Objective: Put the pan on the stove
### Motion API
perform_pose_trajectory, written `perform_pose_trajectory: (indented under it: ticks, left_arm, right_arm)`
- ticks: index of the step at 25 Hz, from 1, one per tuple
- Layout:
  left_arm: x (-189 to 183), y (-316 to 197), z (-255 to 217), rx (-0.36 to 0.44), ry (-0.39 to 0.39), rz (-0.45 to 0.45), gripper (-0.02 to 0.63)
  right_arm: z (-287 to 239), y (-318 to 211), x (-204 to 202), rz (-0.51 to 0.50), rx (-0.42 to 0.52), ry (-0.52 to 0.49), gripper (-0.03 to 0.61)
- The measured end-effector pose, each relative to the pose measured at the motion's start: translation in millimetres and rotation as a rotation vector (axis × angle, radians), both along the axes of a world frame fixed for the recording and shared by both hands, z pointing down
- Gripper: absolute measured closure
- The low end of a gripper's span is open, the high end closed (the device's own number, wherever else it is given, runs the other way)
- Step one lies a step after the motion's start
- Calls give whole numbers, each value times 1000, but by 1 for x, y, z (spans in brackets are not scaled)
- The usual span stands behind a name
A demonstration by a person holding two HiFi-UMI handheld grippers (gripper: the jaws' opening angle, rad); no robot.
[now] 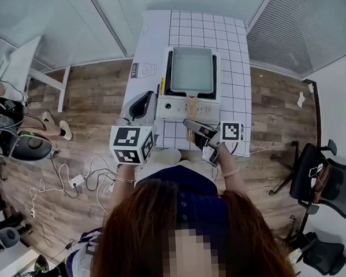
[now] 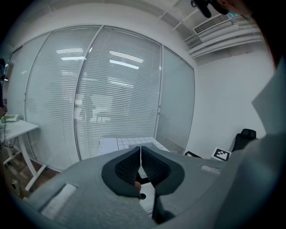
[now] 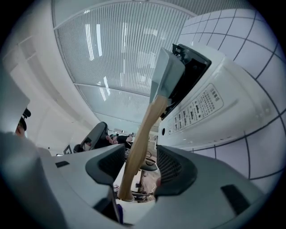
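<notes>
While the pan (image 1: pixel 191 70) sits flat on the stove (image 1: pixel 177 107) at the middle of the table (image 1: pixel 239 73), its wooden handle (image 3: pixel 145 129) points back at the person and runs between the jaws of the right hand-held gripper (image 3: pixel 142 155). Those jaws stand apart, wider than the handle, which lies close by one pad with a clear gap at the other. So the placing looks done, and letting go cleanly is the job now. Best to draw straight back along the handle's line, with no sideways nudge that could swing the pan off its seat. Over on the other side, the left hand-held gripper (image 2: pixel 141 166) hangs above the table edge, pinched together on nothing, well out of the way.
</notes>
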State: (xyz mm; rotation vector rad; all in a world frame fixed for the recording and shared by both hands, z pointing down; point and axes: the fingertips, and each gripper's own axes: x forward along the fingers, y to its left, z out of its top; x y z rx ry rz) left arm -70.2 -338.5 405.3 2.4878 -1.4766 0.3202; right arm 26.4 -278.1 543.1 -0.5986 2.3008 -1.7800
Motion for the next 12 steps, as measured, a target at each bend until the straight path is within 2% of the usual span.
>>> perform_pose_trajectory:
  ticks: [5,9,12]
  left_arm:
    - [3,10,-1,4,9,-1,595]
    - [4,22,-2,5,13,-10,595]
    - [6,33,-4,8,15,-18,595]
  right_arm:
    - [7,8,17,91,-87,0,350]
    - [6,18,30,114,-68,43,358]
    - [1,27,34,130,-71,38,368]
